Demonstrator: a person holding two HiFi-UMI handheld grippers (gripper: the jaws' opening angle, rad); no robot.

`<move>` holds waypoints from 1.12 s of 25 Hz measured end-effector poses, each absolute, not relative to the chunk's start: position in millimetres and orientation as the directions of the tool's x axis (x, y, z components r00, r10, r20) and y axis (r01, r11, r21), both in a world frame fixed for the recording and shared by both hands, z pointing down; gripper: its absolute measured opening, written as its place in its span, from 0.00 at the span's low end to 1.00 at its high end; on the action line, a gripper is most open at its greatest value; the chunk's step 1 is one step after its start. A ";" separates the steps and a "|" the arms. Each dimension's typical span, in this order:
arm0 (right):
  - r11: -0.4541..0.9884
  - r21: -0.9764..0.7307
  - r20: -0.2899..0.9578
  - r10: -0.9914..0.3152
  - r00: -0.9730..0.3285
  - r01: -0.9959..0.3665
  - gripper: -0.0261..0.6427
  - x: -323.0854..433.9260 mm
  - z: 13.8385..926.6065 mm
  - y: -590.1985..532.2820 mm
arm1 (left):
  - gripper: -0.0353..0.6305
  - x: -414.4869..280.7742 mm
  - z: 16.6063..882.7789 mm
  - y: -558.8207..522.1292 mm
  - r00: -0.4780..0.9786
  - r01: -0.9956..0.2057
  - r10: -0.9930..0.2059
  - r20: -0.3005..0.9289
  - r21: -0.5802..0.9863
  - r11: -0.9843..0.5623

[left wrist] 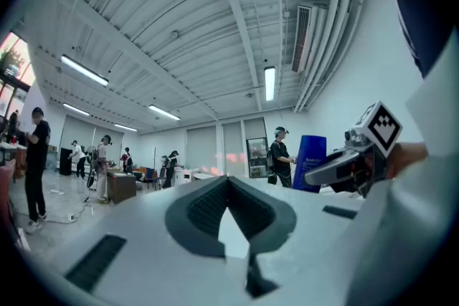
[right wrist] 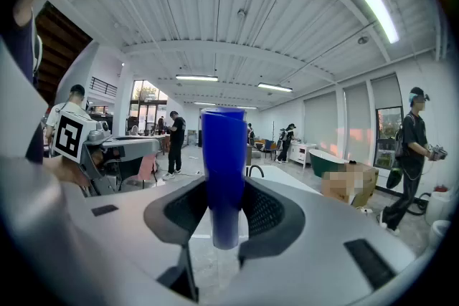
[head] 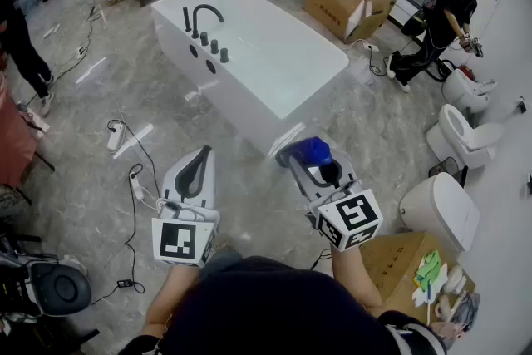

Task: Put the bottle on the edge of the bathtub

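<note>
In the head view the right gripper carries the blue bottle just short of the near corner of the white bathtub. Its rim lies ahead (slightly to the left), and the left gripper is farther from that corner. In the left gripper view its jaws are pressed together on nothing. In the right gripper view the jaws clasp the bottle with its long axis upright, so I judge it must travel forward onto the rim.

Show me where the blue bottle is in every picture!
Head view: blue bottle low, right of centre, in the right hand-held gripper.
Left gripper view: right of centre, standing tall.
Right gripper view: dead centre, upright between the jaws.
Shared landmark: white bathtub, seen in head and right gripper views.
</note>
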State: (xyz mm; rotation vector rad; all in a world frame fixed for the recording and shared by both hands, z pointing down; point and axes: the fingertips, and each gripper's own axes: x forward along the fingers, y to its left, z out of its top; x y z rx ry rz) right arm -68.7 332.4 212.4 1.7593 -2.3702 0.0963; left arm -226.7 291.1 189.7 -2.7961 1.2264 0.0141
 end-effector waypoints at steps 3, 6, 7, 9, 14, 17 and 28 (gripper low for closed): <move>0.307 0.069 0.185 -0.939 -0.290 -0.949 0.28 -59.5 215.7 376.0 | 0.06 -214.5 199.5 334.5 0.657 -0.753 -0.752 -0.050 -0.071 -0.654; 0.315 0.061 0.198 -0.934 -0.298 -0.947 0.28 -47.8 226.1 415.8 | 0.06 -197.9 212.9 380.2 0.659 -0.752 -0.750 -0.048 -0.043 -0.658; 0.319 0.051 0.206 -0.931 -0.302 -0.946 0.28 -44.8 231.4 428.1 | 0.06 -194.3 218.2 395.1 0.657 -0.754 -0.753 -0.034 -0.033 -0.656; 0.327 0.026 0.215 -0.925 -0.314 -0.945 0.28 -40.9 240.1 449.2 | 0.06 -189.5 226.0 420.5 0.652 -0.758 -0.758 -0.005 -0.023 -0.651; 0.334 0.052 0.178 -0.931 -0.320 -0.941 0.28 -40.1 236.7 481.7 | 0.06 -181.2 222.7 456.0 0.668 -0.744 -0.744 -0.021 -0.050 -0.667; 0.333 0.067 0.154 -0.935 -0.321 -0.940 0.28 -36.5 231.4 495.4 | 0.06 -176.3 219.0 467.7 0.668 -0.744 -0.743 -0.032 -0.050 -0.667; 0.292 0.049 0.123 -0.951 -0.285 -0.955 0.28 -33.3 206.2 445.6 | 0.06 -175.0 196.6 408.3 0.685 -0.729 -0.727 -0.052 -0.041 -0.684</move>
